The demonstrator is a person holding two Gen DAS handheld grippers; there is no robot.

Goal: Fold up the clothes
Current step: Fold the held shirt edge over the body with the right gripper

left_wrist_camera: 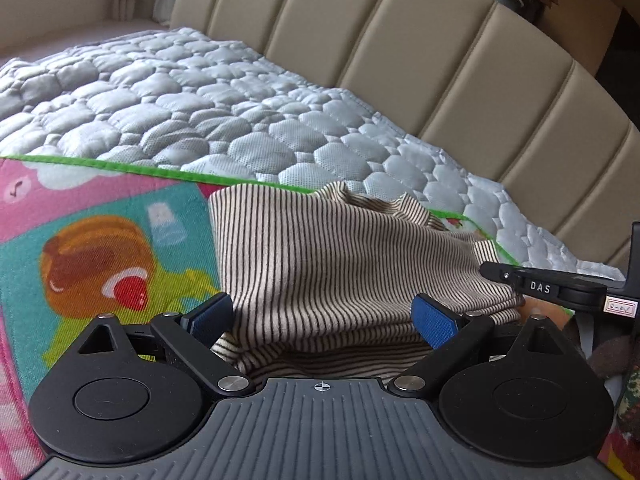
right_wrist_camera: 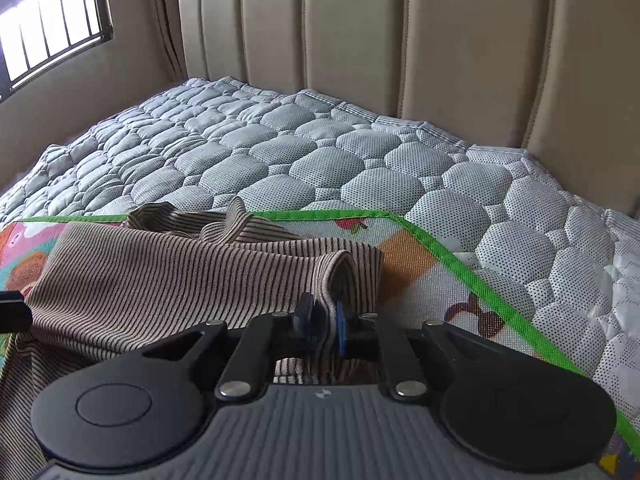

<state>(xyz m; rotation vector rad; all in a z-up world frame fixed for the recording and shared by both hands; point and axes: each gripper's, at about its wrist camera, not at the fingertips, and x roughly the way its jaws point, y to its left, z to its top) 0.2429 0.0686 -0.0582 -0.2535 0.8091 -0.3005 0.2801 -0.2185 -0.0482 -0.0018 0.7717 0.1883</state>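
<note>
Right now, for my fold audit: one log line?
left gripper: open | right gripper: shut on striped garment | surface: play mat

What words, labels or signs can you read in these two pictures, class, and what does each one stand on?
"DAS": white letters on the black right gripper, seen at the right edge of the left wrist view.
Small white sticker beside it: red handwritten marks, too small to read.
Colourful play mat: pictures only, no readable words.
Striped garment: no text.
Right wrist view: no text.
</note>
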